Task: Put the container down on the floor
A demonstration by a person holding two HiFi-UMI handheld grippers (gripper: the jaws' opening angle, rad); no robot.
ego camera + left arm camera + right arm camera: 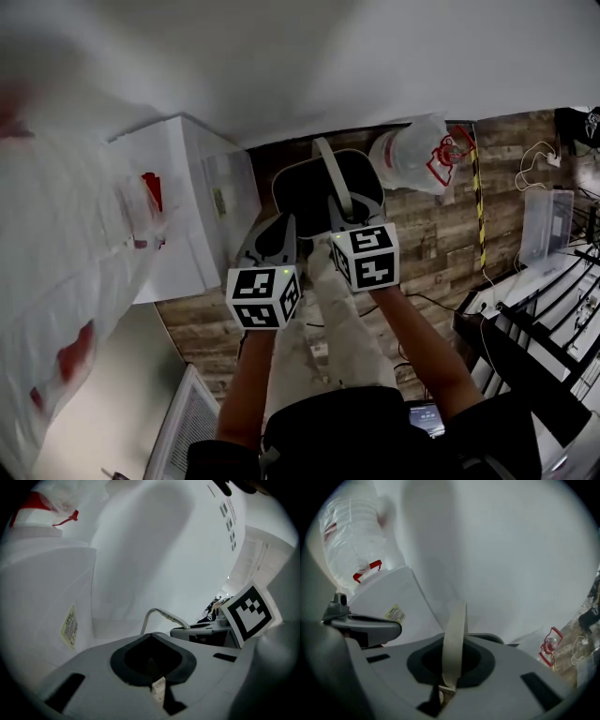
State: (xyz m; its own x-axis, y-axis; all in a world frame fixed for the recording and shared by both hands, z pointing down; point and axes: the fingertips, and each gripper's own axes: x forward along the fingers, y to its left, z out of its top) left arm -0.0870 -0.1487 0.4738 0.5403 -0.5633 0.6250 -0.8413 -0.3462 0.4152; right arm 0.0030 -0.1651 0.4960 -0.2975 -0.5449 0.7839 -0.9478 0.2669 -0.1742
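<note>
Two grippers are seen above the wooden floor [441, 244]. Beside the white box [183, 178], the left gripper [279, 223] is closed on the rim of the dark container [305, 190]. The container is held in the air, its pale handle [325, 161] pinched by the right gripper [343, 214].

Dark container [309, 192] with pale beige handle [328, 169], black-and-white marker cubes [264, 295]; brown wood-plank floor [441, 244], white box [178, 206]

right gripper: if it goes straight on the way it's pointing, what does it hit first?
Probably the dark container itself. The right gripper is shut on its handle, and the body sits just ahead of the jaws in the head view. Past that is the white wall. Depth is unclear.
</note>
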